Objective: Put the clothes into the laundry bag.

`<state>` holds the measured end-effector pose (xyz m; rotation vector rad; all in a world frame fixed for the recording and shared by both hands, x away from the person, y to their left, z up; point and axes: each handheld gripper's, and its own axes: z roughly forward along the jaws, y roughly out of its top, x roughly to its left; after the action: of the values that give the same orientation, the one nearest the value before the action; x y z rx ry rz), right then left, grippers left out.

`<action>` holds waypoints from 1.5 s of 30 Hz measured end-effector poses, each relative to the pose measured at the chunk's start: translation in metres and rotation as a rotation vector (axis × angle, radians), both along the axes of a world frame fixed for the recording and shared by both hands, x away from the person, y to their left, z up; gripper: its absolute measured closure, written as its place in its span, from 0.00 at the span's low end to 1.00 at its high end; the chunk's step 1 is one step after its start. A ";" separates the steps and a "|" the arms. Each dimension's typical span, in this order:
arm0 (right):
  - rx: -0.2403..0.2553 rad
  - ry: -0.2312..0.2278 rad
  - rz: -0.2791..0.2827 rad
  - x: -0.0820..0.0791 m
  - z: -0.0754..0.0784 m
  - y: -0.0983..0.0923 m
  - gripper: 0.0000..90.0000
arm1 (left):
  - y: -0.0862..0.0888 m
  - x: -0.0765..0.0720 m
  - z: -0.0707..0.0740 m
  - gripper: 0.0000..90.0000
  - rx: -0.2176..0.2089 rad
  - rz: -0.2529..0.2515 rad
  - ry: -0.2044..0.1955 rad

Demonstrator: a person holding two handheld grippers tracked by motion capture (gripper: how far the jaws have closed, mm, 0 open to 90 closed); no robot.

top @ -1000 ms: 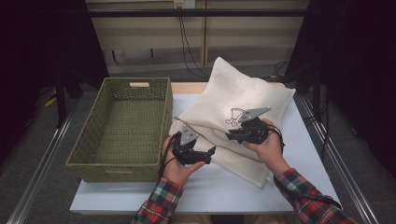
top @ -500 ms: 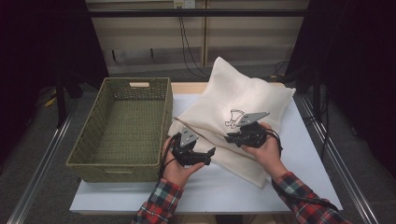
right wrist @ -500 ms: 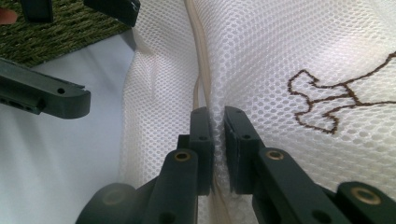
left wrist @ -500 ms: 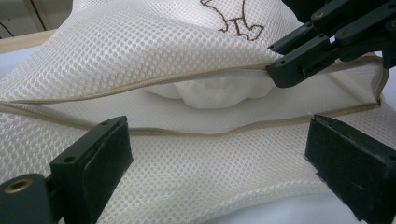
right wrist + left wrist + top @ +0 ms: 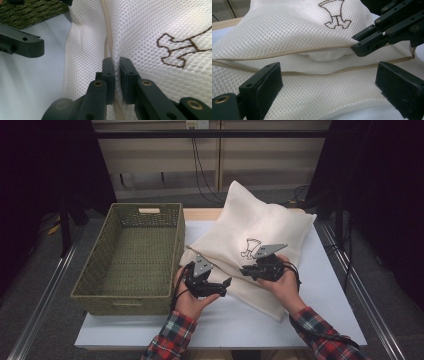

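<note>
High view: a cream mesh bag [image 5: 252, 237] lies on the white table [image 5: 320, 320], just right of a green woven basket [image 5: 131, 255] that stands empty, with the bag's near left corner close against the basket's right wall. The right tool [image 5: 248, 270] sits on the bag's near edge, below a small brown figure stitched on the cloth. The left tool [image 5: 226, 284] hangs just left of it, over the same edge. The two are likely set so close because one is to hold each side of the opening.

Left gripper view: the bag's opening [image 5: 322, 56] gapes, two tan-trimmed edges apart, with white stuffing showing between them. The left tool [image 5: 329, 82] has its jaws spread wide and holds nothing; the lower layer of mesh lies between and beyond them. Opposite, the right tool [image 5: 359, 46] has the upper edge pinched, which seems to be what lifts the mouth open.

Right gripper view: the right tool [image 5: 117, 66] is clamped tight on the trim [image 5: 109, 47], its jaws nearly meeting with cloth between. One jaw of the left tool [image 5: 22, 45] waits at the left, above the bare table.
</note>
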<state>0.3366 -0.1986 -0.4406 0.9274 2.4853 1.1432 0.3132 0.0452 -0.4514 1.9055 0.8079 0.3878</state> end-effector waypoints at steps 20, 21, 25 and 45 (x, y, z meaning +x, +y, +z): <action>-0.042 0.025 -0.007 0.005 -0.016 0.003 0.94 | -0.003 0.002 0.002 0.08 -0.003 -0.006 -0.007; -0.037 0.036 -0.002 0.006 -0.017 0.004 0.94 | -0.003 0.002 0.002 0.08 -0.002 -0.005 -0.008; -0.051 0.040 -0.016 0.008 -0.019 0.004 0.94 | -0.003 0.002 0.001 0.08 -0.004 -0.004 -0.006; -0.077 0.073 -0.036 0.025 -0.035 0.003 0.95 | -0.005 0.003 -0.002 0.08 0.006 -0.010 -0.003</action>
<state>0.3614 -0.1953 -0.4759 1.0048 2.5396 1.0131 0.3160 0.0405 -0.4530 1.9134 0.7961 0.3878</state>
